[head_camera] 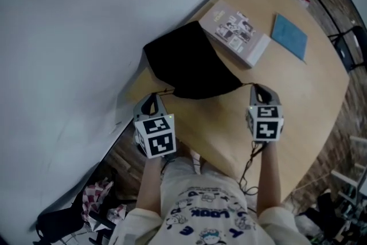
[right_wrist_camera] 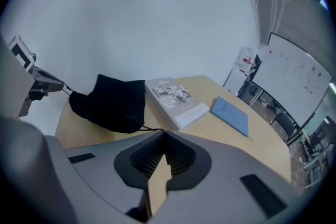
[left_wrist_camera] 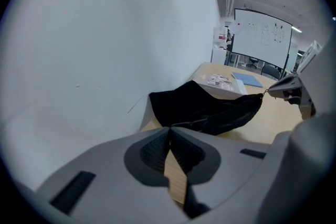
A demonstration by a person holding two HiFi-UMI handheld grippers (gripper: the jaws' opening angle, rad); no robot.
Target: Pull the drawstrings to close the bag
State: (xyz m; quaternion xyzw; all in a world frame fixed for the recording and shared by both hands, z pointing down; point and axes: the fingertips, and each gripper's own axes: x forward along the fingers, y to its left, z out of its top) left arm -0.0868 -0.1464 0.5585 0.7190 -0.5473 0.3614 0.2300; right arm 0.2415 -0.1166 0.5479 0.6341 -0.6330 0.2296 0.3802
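Observation:
A black drawstring bag (head_camera: pixel 192 63) lies on the wooden table (head_camera: pixel 298 106) near its left edge, its mouth bunched toward me. My left gripper (head_camera: pixel 153 99) is shut on the left drawstring (head_camera: pixel 166 90) just off the bag's near-left corner. The right gripper (head_camera: pixel 261 89) is shut on the right drawstring (head_camera: pixel 246 84) at the near-right corner. In the left gripper view the jaws (left_wrist_camera: pixel 169 129) meet, and a thin cord (left_wrist_camera: pixel 191 123) runs from them to the bag (left_wrist_camera: pixel 210 107). The right gripper view shows the jaws (right_wrist_camera: pixel 164 134) closed on a cord (right_wrist_camera: pixel 149 128) that leads to the bag (right_wrist_camera: pixel 113 102).
A thick book (head_camera: pixel 235 32) lies just beyond the bag, partly against it. A blue notebook (head_camera: pixel 289 36) sits farther right. A white wall (head_camera: pixel 74 26) runs along the table's left edge. Chairs and clutter stand on the floor around the table.

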